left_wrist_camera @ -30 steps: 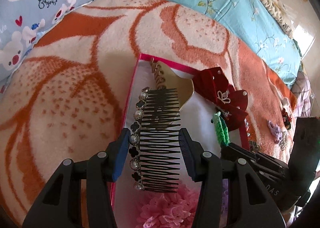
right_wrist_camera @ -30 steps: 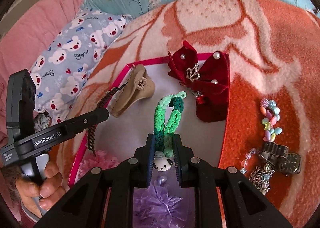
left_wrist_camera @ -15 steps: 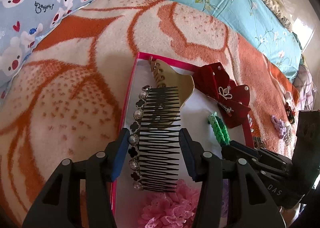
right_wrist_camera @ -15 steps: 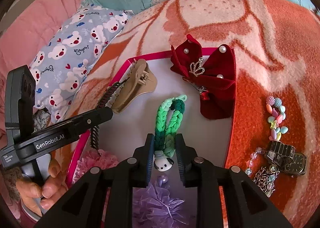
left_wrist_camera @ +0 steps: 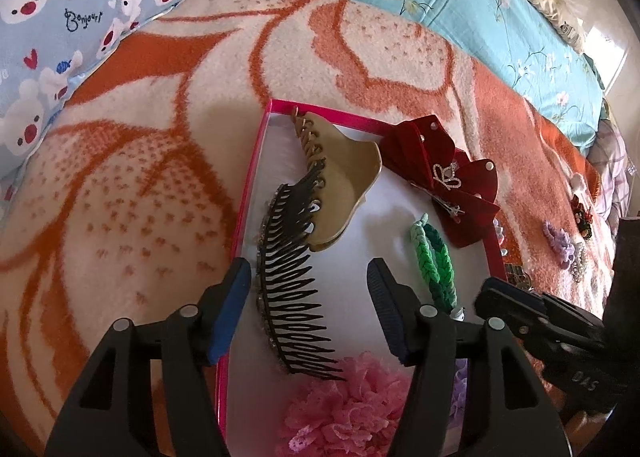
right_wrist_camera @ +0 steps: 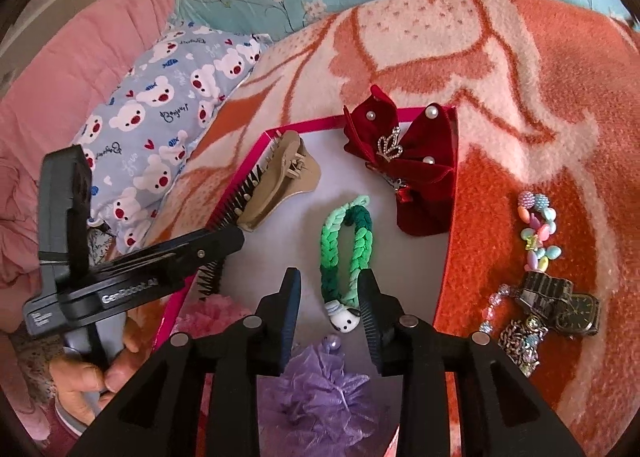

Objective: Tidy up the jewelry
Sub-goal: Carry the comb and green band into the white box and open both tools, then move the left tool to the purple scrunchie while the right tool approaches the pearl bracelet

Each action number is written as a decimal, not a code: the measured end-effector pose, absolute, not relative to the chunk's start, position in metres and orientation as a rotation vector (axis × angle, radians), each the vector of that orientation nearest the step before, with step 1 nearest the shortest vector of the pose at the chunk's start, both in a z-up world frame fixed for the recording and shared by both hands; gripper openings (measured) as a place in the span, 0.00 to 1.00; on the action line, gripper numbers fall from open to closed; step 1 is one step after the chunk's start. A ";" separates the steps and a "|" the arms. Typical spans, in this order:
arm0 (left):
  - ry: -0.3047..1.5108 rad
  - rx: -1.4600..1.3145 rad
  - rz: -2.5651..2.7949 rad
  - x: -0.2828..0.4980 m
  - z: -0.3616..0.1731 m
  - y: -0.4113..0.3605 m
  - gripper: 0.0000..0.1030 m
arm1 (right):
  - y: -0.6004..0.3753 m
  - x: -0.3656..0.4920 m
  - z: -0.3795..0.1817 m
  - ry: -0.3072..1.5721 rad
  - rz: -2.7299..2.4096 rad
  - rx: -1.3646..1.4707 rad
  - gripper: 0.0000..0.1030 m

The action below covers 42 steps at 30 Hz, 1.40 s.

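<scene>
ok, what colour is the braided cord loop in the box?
Green braided cord loop, light to dark shades; right wrist view shows it best.

Sunlit bed [left_wrist_camera: 460,1], orange blanket [left_wrist_camera: 140,177]

The blue bear-print pillow [left_wrist_camera: 60,21] carries the word "Bonjour!" in dark script, plain in the left wrist view and repeated (smaller, partly upside down) across the same pillow [right_wrist_camera: 160,113] in the right wrist view. The left tool [right_wrist_camera: 132,289] bears white lettering along its arm reading "GenRobot.AI". On the right tool [left_wrist_camera: 560,341], inverted letters read roughly "DAS".
</scene>
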<state>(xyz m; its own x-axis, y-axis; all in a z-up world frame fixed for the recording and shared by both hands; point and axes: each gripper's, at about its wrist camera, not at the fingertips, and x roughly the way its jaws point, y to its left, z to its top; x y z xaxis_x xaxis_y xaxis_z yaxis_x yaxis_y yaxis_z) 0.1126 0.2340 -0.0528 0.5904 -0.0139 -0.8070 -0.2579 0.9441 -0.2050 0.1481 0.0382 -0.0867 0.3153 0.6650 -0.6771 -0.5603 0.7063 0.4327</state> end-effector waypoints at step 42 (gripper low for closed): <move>0.921 -0.201 -0.056 0.084 -0.011 0.111 0.66 | -0.194 0.115 -0.078 0.872 0.439 0.377 0.37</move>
<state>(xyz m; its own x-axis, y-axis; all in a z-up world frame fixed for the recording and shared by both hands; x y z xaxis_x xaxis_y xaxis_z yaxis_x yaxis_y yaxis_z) 0.0835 0.1112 -0.0109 0.6054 -0.1338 -0.7846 -0.0379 0.9798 -0.1963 0.1154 -0.1944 -0.0777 0.5655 0.5128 -0.6459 -0.2132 0.8475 0.4861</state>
